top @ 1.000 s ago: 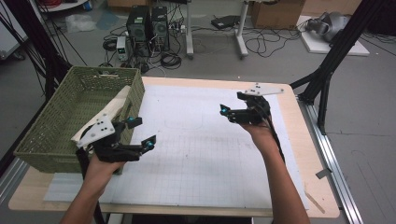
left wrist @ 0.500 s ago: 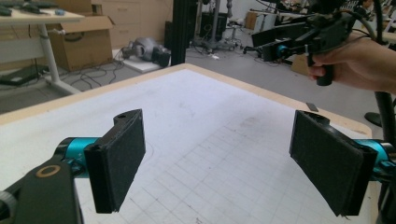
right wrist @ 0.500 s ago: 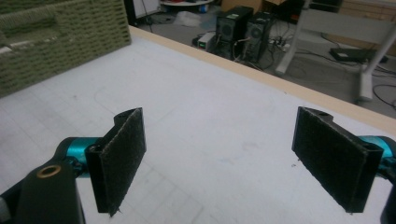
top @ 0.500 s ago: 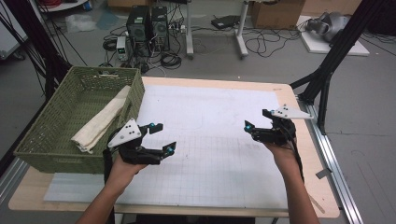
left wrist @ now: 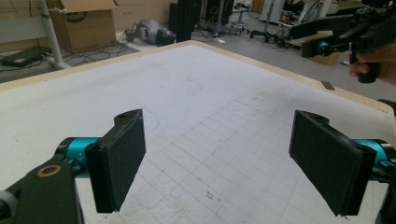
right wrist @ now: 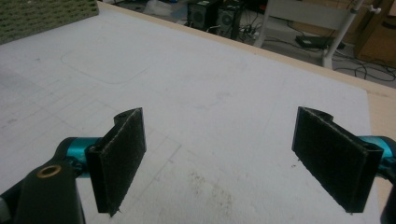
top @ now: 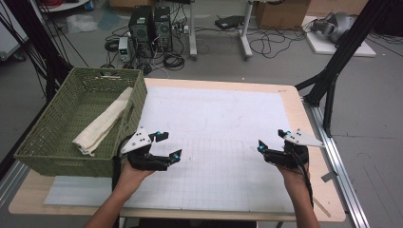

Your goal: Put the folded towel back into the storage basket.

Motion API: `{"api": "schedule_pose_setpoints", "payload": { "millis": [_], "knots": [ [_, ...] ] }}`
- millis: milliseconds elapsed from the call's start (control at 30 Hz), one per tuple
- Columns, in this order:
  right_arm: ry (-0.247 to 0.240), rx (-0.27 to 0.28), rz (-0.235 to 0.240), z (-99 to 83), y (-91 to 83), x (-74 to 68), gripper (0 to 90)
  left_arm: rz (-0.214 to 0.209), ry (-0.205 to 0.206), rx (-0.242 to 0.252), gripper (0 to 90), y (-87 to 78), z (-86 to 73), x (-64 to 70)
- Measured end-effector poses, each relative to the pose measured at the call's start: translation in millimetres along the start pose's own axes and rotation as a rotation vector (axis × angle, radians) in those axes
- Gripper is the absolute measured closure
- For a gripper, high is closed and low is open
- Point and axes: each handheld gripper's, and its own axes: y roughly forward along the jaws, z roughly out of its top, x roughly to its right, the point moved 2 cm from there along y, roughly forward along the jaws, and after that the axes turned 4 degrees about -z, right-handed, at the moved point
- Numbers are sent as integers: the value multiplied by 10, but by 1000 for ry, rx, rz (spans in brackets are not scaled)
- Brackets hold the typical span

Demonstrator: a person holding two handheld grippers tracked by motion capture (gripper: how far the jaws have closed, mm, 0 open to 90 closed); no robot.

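left gripper [top: 166, 145] and right gripper [top: 271, 141] both gape wide, empty, above the white mat [top: 223, 118].

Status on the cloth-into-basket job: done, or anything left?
Looks done: the folded cloth lies inside the green basket at the table's left edge. Nothing is in hand: the left gripper and right gripper are both open and empty over the white mat. No other loose item on the mat seems left to move.
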Motion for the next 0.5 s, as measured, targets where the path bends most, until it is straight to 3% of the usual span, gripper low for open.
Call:
{"api": "schedule_pose_setpoints", "payload": {
  "millis": [200,500],
  "knots": [
    [-25,-3,-18,-165,-51,-25,161,15,8,22,191,-3,-40,-7],
    [-9,3,-26,-228,-144,3,160,22,15,15,191,4,-79,-5]
  ]
}}
